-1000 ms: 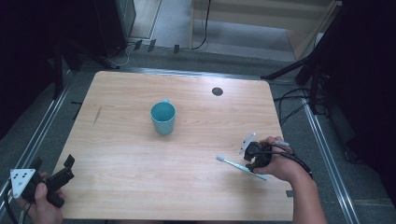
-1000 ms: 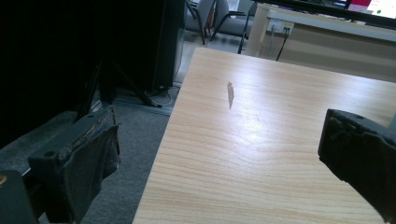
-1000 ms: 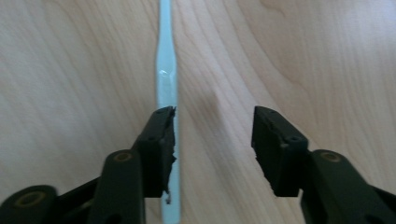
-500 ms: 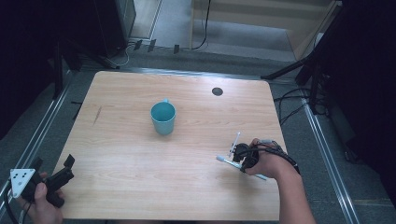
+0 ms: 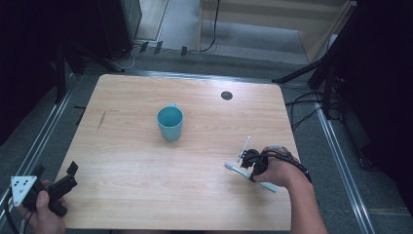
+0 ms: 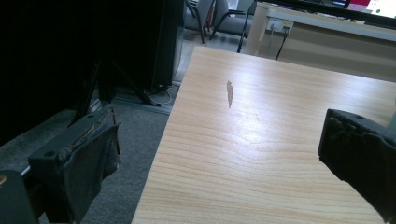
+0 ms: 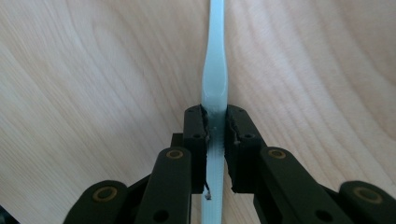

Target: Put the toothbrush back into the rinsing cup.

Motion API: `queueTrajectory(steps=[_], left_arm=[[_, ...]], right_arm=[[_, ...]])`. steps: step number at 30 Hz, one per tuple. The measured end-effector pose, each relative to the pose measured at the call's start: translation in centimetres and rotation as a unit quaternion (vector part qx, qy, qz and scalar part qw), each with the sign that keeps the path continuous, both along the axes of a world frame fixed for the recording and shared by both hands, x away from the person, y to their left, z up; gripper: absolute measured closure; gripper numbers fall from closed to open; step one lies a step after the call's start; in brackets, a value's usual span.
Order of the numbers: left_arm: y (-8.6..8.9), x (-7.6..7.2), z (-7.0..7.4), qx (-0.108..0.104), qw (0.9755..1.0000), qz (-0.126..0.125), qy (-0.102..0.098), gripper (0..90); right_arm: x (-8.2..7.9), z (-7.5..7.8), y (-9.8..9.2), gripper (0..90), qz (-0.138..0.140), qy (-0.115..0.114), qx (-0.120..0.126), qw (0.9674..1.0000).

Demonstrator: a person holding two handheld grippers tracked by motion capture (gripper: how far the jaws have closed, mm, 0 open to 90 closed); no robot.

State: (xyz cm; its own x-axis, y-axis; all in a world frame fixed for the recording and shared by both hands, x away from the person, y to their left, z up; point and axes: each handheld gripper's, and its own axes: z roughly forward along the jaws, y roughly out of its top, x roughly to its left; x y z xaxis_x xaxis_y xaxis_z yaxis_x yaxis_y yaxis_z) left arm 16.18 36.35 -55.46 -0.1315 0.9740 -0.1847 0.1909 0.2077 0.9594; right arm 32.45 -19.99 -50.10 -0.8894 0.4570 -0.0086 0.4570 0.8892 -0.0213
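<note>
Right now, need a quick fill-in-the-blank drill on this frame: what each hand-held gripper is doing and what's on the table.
1. The right hand-held gripper is shut on a pale ____.
2. The teal ____ stands upright near the middle of the table, apart from both hand-held grippers.
3. The left hand-held gripper has its jaws ____, with nothing between them.
4. The toothbrush lies on the person's ____ side of the table.

Missing words: toothbrush; cup; open; right
</note>
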Motion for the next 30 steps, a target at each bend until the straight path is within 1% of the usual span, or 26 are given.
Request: queueTrajectory(steps=[1,2,3,4,5,6,9,10,12,13,14,15,16,17,18,19,20,21,22,23,24,25,26,28,30], left_arm=[[0.0,0.0,0.0,0.001,1.0,0.0,0.0,0.0],[0.0,0.0,0.0,0.001,1.0,0.0,0.0,0.0],[0.0,0.0,0.0,0.001,1.0,0.0,0.0,0.0],[0.0,0.0,0.0,0.001,1.0,0.0,0.0,0.0],[0.0,0.0,0.0,0.001,1.0,0.0,0.0,0.0],[0.0,0.0,0.0,0.001,1.0,0.0,0.0,0.0],[0.0,0.0,0.0,0.001,1.0,0.0,0.0,0.0],[0.0,0.0,0.0,0.002,1.0,0.0,0.0,0.0],[0.0,0.0,0.0,0.0,1.0,0.0,0.0,0.0],[0.0,0.0,0.0,0.0,1.0,-0.001,0.0,0.0],[0.0,0.0,0.0,0.0,1.0,-0.001,0.0,0.0],[0.0,0.0,0.0,0.0,1.0,-0.001,0.0,0.0],[0.0,0.0,0.0,0.0,1.0,-0.001,0.0,0.0],[0.0,0.0,0.0,0.001,1.0,-0.001,0.0,0.0],[0.0,0.0,0.0,0.001,1.0,-0.001,0.0,0.0],[0.0,0.0,0.0,0.0,1.0,-0.001,-0.001,0.0],[0.0,0.0,0.0,0.0,1.0,-0.001,-0.001,0.0],[0.0,0.0,0.0,0.0,1.0,-0.001,-0.001,0.0],[0.0,0.0,0.0,0.001,1.0,-0.001,-0.001,0.0],[0.0,0.0,0.0,0.001,1.0,-0.001,-0.001,0.0],[0.0,0.0,0.0,0.0,1.0,-0.001,0.0,0.0],[0.0,0.0,0.0,0.0,1.0,-0.001,0.0,0.0],[0.0,0.0,0.0,0.001,1.0,-0.001,0.0,0.0],[0.0,0.0,0.0,0.0,1.0,-0.002,0.0,0.0],[0.0,0.0,0.0,0.0,1.0,-0.002,0.0,0.0]], right_arm=[[0.1,0.3,0.0,79.9,-0.011,-0.006,0.011,0.9999],[0.1,0.3,0.0,79.9,-0.011,-0.006,0.011,0.9999],[0.4,0.9,-0.1,79.9,-0.029,-0.018,0.033,0.9989],[0.4,0.9,-0.1,79.9,-0.029,-0.018,0.033,0.9989],[0.5,1.5,0.0,79.9,-0.045,-0.026,0.052,0.9973],[0.5,1.5,0.0,79.9,-0.045,-0.026,0.052,0.9973],[0.8,2.2,0.1,79.9,-0.063,-0.047,0.07,0.9944],[1.1,2.7,0.2,79.9,-0.08,-0.073,0.083,0.9907],[1.4,3.1,0.2,79.9,-0.098,-0.097,0.111,0.9843],[1.6,3.4,0.2,79.9,-0.11,-0.106,0.126,0.9802],[1.6,3.4,0.2,79.9,-0.11,-0.106,0.126,0.9802],[1.7,3.6,0.3,79.9,-0.116,-0.116,0.142,0.9762],[1.9,4.0,0.4,79.9,-0.127,-0.144,0.162,0.968],[2.1,4.2,0.6,79.9,-0.133,-0.158,0.172,0.9632],[2.1,4.2,0.6,79.9,-0.133,-0.158,0.172,0.9632],[2.3,4.9,0.8,79.9,-0.155,-0.19,0.195,0.9496],[2.4,5.3,0.9,79.9,-0.168,-0.201,0.214,0.941],[2.5,5.7,1.0,79.9,-0.184,-0.211,0.236,0.9304],[2.6,6.1,1.0,79.9,-0.191,-0.226,0.253,0.921],[2.6,6.1,1.0,79.9,-0.191,-0.226,0.253,0.921],[2.7,6.8,1.2,79.9,-0.213,-0.242,0.287,0.902],[2.7,6.8,1.2,79.9,-0.213,-0.242,0.287,0.902],[2.7,7.4,1.5,79.9,-0.223,-0.261,0.319,0.8837],[2.5,8.0,2.0,79.9,-0.228,-0.281,0.346,0.8657],[2.3,8.5,2.5,79.9,-0.23,-0.301,0.368,0.8491]])
